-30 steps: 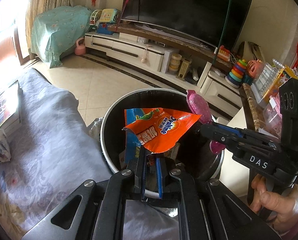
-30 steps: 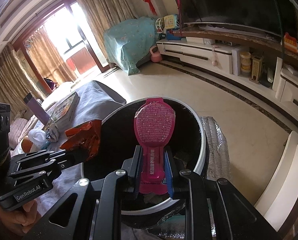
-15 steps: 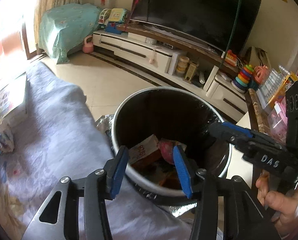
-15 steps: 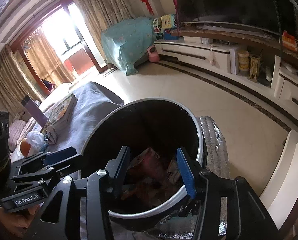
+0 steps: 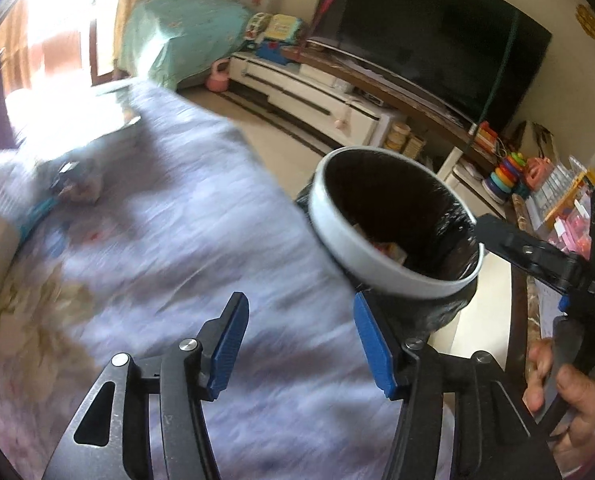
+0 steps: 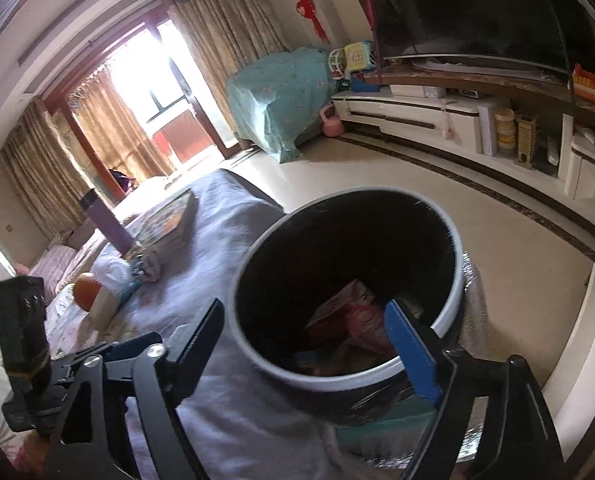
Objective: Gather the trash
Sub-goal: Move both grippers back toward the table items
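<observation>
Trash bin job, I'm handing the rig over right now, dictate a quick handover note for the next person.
Left gripper: jaws opening, nothing between them, over the pale lilac tablecloth.
Right gripper: jaws opening, empty, over the round white-rimmed bin with black liner.
Done: wrappers lie in the bin, among them a pink one.
Left: crumpled white wrapper and other bits near the orange fruit on the table.

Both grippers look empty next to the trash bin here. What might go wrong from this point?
1. The left gripper, jaws opening and empty, sits close to the trash bin rim; it may bump or tip the bin.
2. The right gripper, also opening and empty, has one finger over the bin mouth and could snag the black liner.
3. The left view is blurred, so the remaining clutter on the cloth may be misjudged.
</observation>
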Motion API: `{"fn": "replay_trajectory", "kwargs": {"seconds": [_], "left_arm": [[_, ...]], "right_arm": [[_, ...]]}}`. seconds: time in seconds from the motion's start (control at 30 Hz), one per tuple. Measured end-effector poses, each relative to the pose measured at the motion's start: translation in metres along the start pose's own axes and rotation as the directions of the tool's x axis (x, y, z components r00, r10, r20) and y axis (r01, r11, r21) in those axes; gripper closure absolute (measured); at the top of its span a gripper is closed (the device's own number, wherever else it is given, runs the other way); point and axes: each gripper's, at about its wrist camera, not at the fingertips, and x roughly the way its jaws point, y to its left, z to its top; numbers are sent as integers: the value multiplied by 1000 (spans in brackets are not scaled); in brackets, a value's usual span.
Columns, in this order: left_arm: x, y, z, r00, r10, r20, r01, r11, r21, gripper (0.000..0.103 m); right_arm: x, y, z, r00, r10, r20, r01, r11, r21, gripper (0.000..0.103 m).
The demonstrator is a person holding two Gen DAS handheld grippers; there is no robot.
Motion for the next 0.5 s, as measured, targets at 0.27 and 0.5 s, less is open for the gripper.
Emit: {"fn": "replay_trajectory", "kwargs": {"seconds": [0.27, 0.5], "left_arm": [[-38, 35, -32, 999, 39, 16, -38, 997, -65, 49], [-70, 70, -53, 996, 83, 33, -78, 989, -127, 48]], "right_arm": [[6, 42, -23, 997, 71, -42, -71, 997, -16, 11], [18, 74, -39, 991, 106, -85, -111, 993, -49, 10]]}}
